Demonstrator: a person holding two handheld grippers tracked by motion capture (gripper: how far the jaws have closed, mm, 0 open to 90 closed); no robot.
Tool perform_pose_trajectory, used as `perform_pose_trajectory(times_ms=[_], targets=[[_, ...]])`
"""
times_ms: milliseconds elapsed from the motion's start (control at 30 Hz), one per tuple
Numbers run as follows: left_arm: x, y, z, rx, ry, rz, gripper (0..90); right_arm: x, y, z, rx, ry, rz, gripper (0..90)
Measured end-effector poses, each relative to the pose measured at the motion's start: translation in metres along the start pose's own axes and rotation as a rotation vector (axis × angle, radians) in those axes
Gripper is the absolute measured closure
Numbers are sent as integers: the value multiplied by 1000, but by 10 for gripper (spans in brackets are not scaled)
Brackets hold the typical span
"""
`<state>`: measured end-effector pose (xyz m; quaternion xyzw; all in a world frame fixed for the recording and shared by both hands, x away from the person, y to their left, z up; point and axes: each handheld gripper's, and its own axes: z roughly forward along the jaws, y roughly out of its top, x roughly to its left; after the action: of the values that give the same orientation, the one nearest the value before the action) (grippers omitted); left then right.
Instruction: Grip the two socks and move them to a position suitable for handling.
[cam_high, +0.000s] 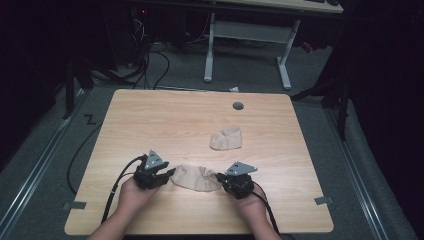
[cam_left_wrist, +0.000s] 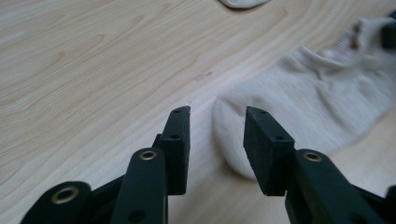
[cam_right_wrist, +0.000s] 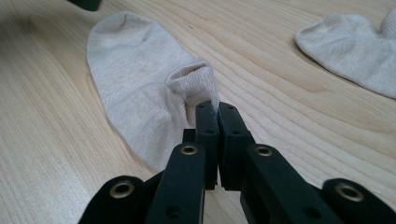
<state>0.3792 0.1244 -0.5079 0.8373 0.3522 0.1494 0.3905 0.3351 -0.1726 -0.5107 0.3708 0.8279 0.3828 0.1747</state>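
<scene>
A beige sock (cam_high: 196, 177) lies flat on the wooden table (cam_high: 165, 120), near the person's edge, stretched between the two grippers. The right gripper (cam_right_wrist: 217, 108) has its jaws pressed tight together on the cuff end of that sock, a small fold of fabric pinched at the tips and puckered up just above them. The left gripper (cam_left_wrist: 217, 122) sits at the toe end with its jaws standing partly apart; the rounded toe lies on the table between and just beyond them, and the pads do not press on it. A second sock (cam_high: 226, 138) of the same colour rests crumpled farther up the table, well apart from both grippers. A small grey disc (cam_high: 238, 105) sits near the far edge of the tabletop
</scene>
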Motion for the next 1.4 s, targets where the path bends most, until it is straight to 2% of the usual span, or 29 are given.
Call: perform_pose_trajectory(times_ms=[100, 200, 233, 267, 300, 400, 533, 567, 667, 767, 900, 967, 1033, 1100, 1133, 1300, 1400], targets=[[0, -2, 13, 44, -21, -8, 695, -1, -2, 0, 4, 2, 7, 884], [-4, -5, 15, 75, -12, 5, 870, -1, -4, 0, 9, 7, 5, 884], [-6, -6, 13, 77, -16, 9, 879, -1, -4, 0, 11, 10, 7, 884], [-13, -10, 5, 91, -9, 32, 885, 0, -5, 0, 14, 10, 10, 883], [-13, -10, 5, 91, -9, 32, 886, 0, -5, 0, 14, 10, 10, 883], [-22, -17, -10, 119, -11, 41, 886, 1, -6, -3, 7, 14, 14, 883], [-34, -29, -23, 124, -12, 46, 886, 5, -8, -4, 19, 34, 16, 883], [-37, -32, -24, 127, -6, 59, 886, 6, -9, -4, 21, 37, 14, 883], [-39, -34, -27, 128, -4, 83, 884, 9, -11, -5, 32, 46, 19, 882], [-36, -34, -30, 109, -9, 71, 882, 11, -12, -4, 43, 48, 23, 881], [-35, -36, -28, 111, -19, 70, 877, 11, -14, -2, 57, 45, 19, 876], [-36, -36, -27, 117, -12, 88, 864, 10, -14, -2, 61, 36, 22, 865], [-37, -36, -28, 111, 2, 88, 820, 10, -14, -3, 57, 25, 23, 844], [-34, -35, -29, 90, 10, 66, 725, 7, -15, -5, 46, 17, 37, 819], [-31, -34, -33, 58, 11, 45, 662, 5, -15, -7, 34, 10, 50, 787], [-25, -32, -40, 10, 38, 28, 584, 1, -14, -10, 4, -14, 74, 704], [-19, -31, -45, -19, 56, 25, 548, 0, -13, -10, -10, -49, 78, 636]])
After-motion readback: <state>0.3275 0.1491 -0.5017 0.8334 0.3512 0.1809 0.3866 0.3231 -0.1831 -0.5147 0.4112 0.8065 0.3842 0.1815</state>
